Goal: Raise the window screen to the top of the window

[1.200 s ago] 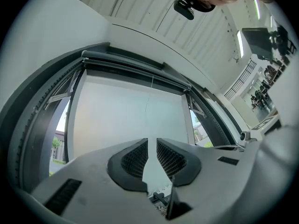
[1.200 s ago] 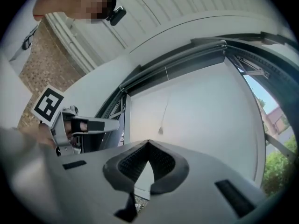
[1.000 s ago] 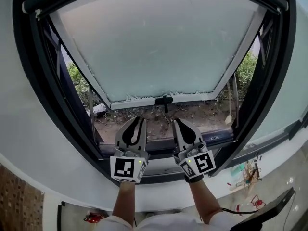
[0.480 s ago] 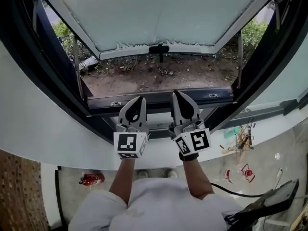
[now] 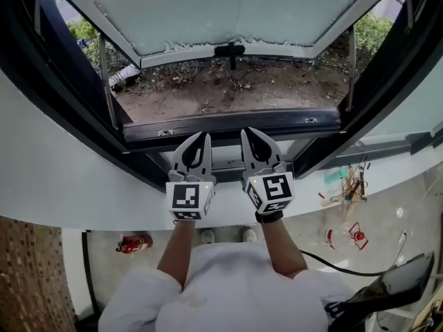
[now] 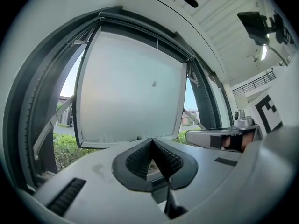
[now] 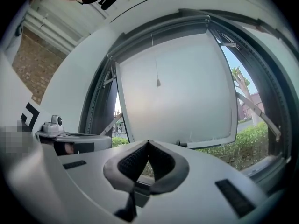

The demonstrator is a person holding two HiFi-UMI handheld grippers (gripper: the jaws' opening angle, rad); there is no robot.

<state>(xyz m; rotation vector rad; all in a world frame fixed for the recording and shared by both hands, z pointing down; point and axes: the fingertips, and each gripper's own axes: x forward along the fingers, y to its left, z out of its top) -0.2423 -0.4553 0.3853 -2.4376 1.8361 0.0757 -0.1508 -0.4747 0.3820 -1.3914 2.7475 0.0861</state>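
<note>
Both tools are clenched on nothing: the left gripper (image 5: 203, 137) and the right gripper (image 5: 246, 131) lie side by side, near each other, each with its jaw tips pressed together, just before the dark sill (image 5: 304, 121). The screen (image 6: 142, 31) sits rolled up at the top of the window frame, well above the grippers. A thin cord (image 7: 157, 64) hangs from it in front of the frosted pane (image 5: 228, 9), which is swung outward.
</note>
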